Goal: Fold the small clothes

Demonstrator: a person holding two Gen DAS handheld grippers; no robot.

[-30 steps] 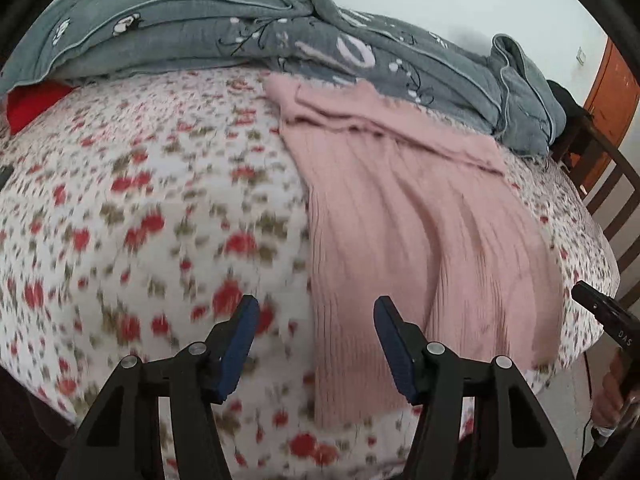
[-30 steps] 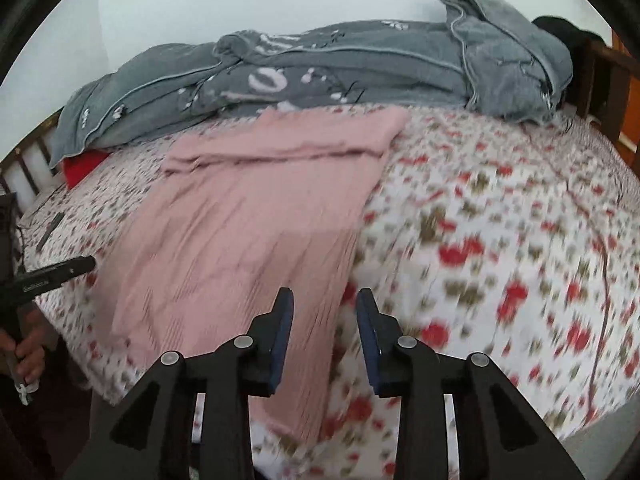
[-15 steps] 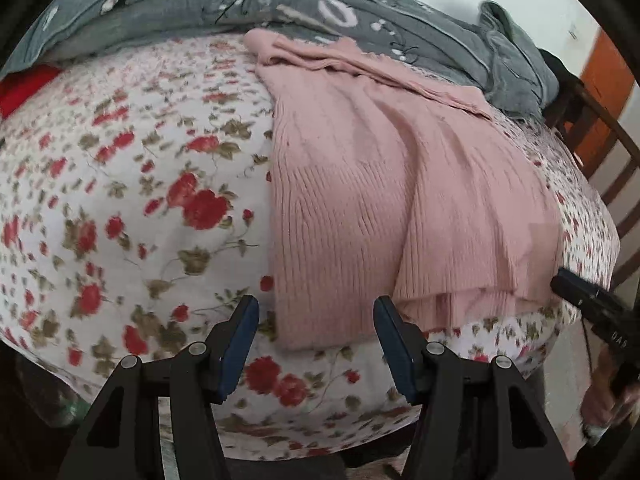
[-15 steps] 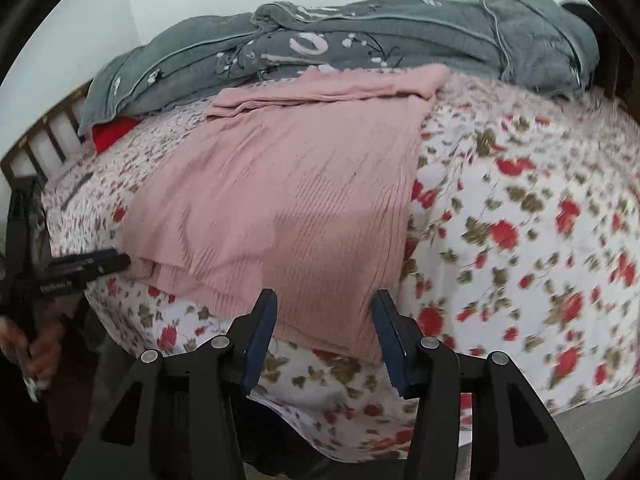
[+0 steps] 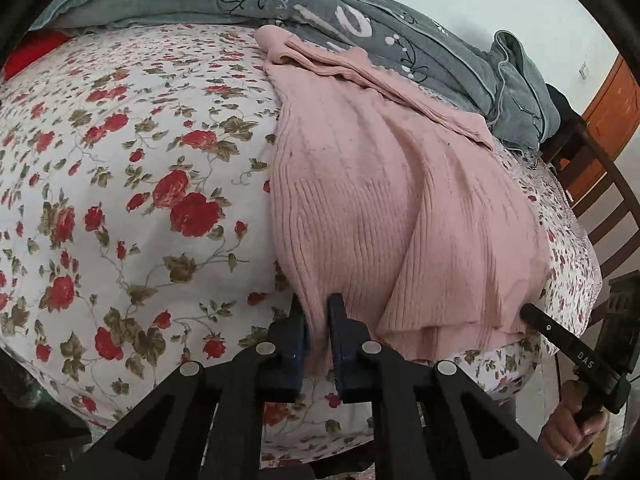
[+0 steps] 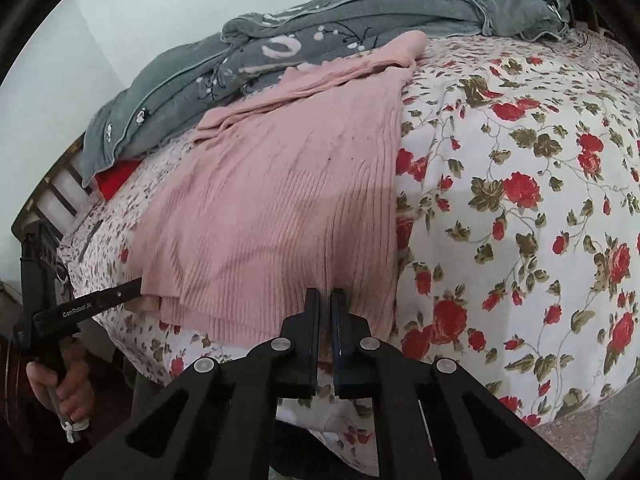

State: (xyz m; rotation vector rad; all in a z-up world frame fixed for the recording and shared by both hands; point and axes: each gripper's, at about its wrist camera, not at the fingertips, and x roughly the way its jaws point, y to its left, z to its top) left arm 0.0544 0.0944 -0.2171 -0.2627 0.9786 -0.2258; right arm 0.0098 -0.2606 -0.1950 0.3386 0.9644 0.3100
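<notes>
Your left gripper (image 5: 318, 312) is closing, jaws nearly together with the near left corner of the sweater (image 5: 384, 200) pinched between the blue pads. Fabric sits between them right at the hem.

Your right gripper (image 6: 325, 305) is clenched, jaws almost touching, on the near right corner of the same hem; pink knit shows in the slit between the pads. Whether it grips both layers, can't tell.

From the left view, your right gripper's black finger pokes at the sweater's far hem corner, with your right hand (image 5: 568, 428) on its handle at the frame edge. From the right view, your left gripper's finger touches the other hem corner, your left hand (image 6: 60, 380) wrapped on the handle below.

Sweater is pink, ribbed, lying flat lengthwise on the floral sheet (image 5: 132, 184), hem at the near bed edge, slightly overhanging. Sleeves folded across the top end, which rests against the grey blanket (image 5: 360, 20) heaped along the wall side. One lower layer edge shows under the hem.

Red cloth (image 6: 116, 178) peeks out under the blanket. Dark wooden bed frame (image 5: 612, 216) just beyond the mattress end.
</notes>
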